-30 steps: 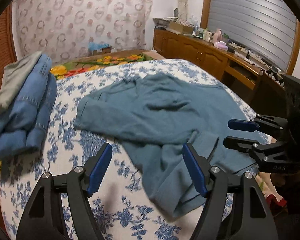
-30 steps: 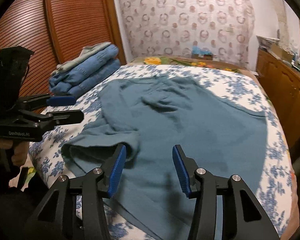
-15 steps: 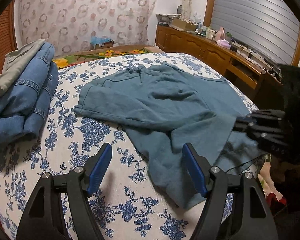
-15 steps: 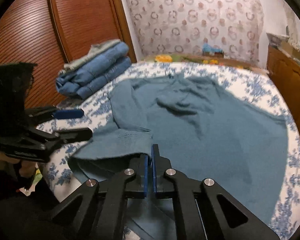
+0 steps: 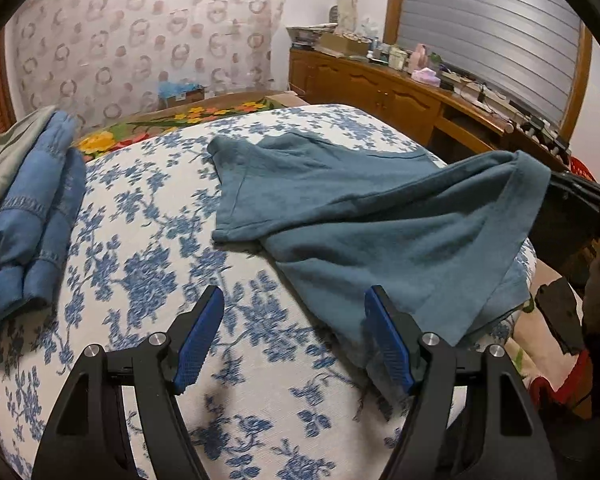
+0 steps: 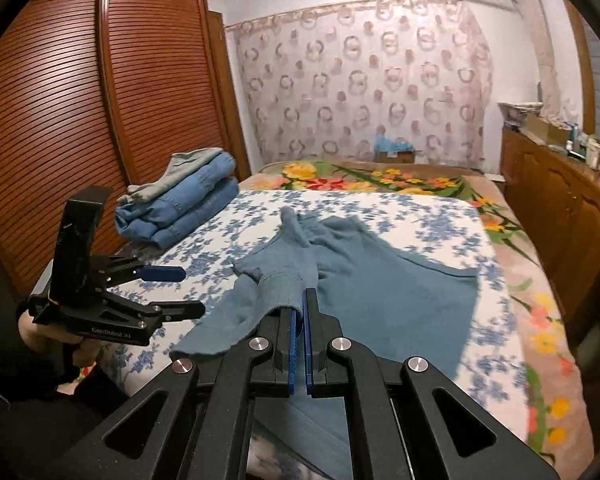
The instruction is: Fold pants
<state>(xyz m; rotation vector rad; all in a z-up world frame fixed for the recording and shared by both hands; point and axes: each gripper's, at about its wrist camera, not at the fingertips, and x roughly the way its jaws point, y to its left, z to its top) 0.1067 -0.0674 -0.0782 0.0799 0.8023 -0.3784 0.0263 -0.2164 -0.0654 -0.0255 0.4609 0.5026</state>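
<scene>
Pants (image 5: 380,216): teal, soft knit. Most of the cloth lies spread on the bed (image 5: 148,240); one ribbed cuff end is lifted off the cover, and the fabric runs taut from it back down to the rest. A hemmed edge lies flat toward the middle of the bed.

Right gripper (image 6: 299,312): jaws pressed together on the ribbed cuff, blue pads nearly touching with the cloth pinched between them. In the left wrist view it shows only as a dark shape at the right edge, where the raised corner of the pants meets it.

Left gripper (image 5: 294,340): jaws wide apart, nothing between them, above the floral cover near the bed's front edge. The right finger's tip overlaps the lower edge of the pants; whether it touches cannot be told. In the right wrist view the same tool sits at left, held in a hand (image 6: 60,340), well apart from the pinched cuff.

Bed: white cover with blue flowers, with a brighter floral blanket (image 6: 380,176) at the far end.

Jeans (image 6: 180,208): folded stack of blue denim with a grey garment on top, at the bed's left edge, well apart from the pants.

Wardrobe (image 6: 80,100): brown, slatted doors, beside the stack.

Sideboard (image 5: 400,88): wooden, cluttered top, along the right wall.
</scene>
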